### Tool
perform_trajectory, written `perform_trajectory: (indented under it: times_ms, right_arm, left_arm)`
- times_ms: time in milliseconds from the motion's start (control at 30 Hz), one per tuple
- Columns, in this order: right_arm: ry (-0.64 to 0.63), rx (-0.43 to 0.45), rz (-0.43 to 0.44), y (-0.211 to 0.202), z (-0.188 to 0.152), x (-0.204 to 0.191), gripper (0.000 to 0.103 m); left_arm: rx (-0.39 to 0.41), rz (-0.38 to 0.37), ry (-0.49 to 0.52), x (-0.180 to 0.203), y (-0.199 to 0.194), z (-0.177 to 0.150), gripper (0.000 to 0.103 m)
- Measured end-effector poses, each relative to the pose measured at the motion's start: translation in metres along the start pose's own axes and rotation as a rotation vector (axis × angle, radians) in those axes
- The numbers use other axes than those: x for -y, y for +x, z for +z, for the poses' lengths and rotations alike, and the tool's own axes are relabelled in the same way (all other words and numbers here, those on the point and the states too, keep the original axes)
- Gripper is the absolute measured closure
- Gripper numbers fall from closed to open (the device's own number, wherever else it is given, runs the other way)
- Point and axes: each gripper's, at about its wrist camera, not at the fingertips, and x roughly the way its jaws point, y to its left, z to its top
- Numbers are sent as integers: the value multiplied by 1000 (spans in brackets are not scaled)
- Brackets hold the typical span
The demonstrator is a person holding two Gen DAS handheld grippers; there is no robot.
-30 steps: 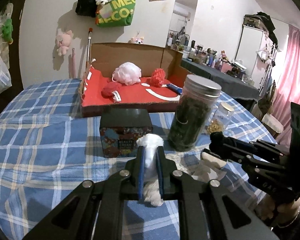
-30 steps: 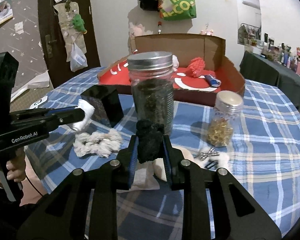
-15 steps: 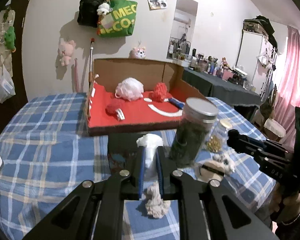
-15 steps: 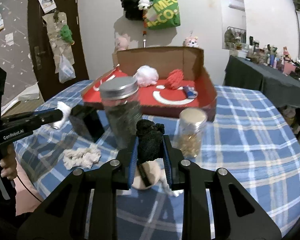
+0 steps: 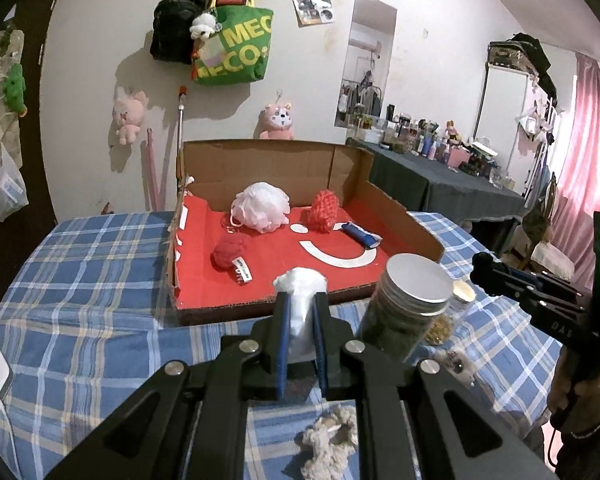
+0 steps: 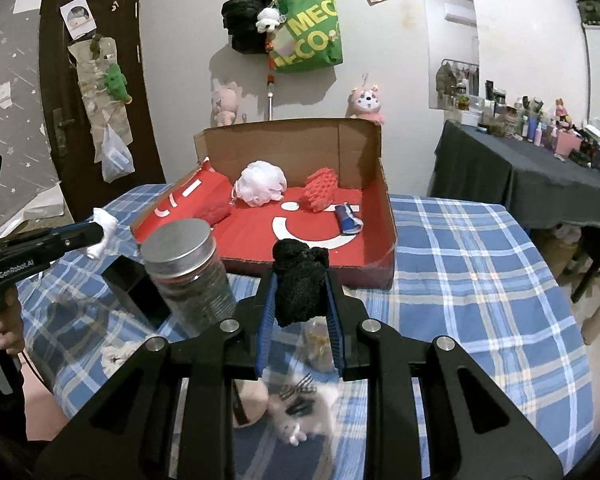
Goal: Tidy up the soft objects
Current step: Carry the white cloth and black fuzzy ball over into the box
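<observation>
Left gripper (image 5: 300,312) fingers clamped on a white soft wad (image 5: 300,280); right gripper (image 6: 300,300) fingers clamped on a black knitted bundle (image 6: 300,276) — both loads held clear above the worktop (image 6: 480,272). Open cardboard box (image 5: 396,216) with red floor lies straight ahead of both, beyond the metal-lidded jar (image 6: 184,264); the right looks nearer. Wad: fluffy, pinched narrow. Bundle: bulges over the pads — likely springy.

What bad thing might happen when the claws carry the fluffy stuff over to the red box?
The tall jar stands between the claws and the cardboard box, so a low swing might knock it over. The left claw pinches only part of the white soft piece, which might slip out. The black soft piece might snag the box's front edge.
</observation>
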Motion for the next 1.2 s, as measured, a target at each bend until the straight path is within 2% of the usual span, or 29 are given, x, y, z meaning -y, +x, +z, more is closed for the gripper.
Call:
perform_trajectory:
  times_ms: [200, 400, 567, 867, 1067, 1200]
  right_arm:
    - [-14, -34, 13, 23, 14, 9, 80]
    - [-64, -107, 32, 62, 30, 16, 80]
    - [-107, -198, 41, 100, 46, 23, 80]
    - [-189, -392, 23, 165, 57, 21, 80]
    - [-234, -489, -4, 192, 55, 18, 80]
    - [-244, -523, -19, 203, 56, 16, 80]
  left_arm:
    - [-56, -22, -7, -9, 27, 13, 91]
    - [-138, -23, 14, -18, 63, 28, 91]
    - [-225, -32, 48, -23, 96, 39, 91]
    - [-359, 12, 126, -29, 153, 45, 91]
    - [-434, 8, 130, -33, 175, 46, 91]
    - [-464, 36, 152, -35, 182, 49, 90]
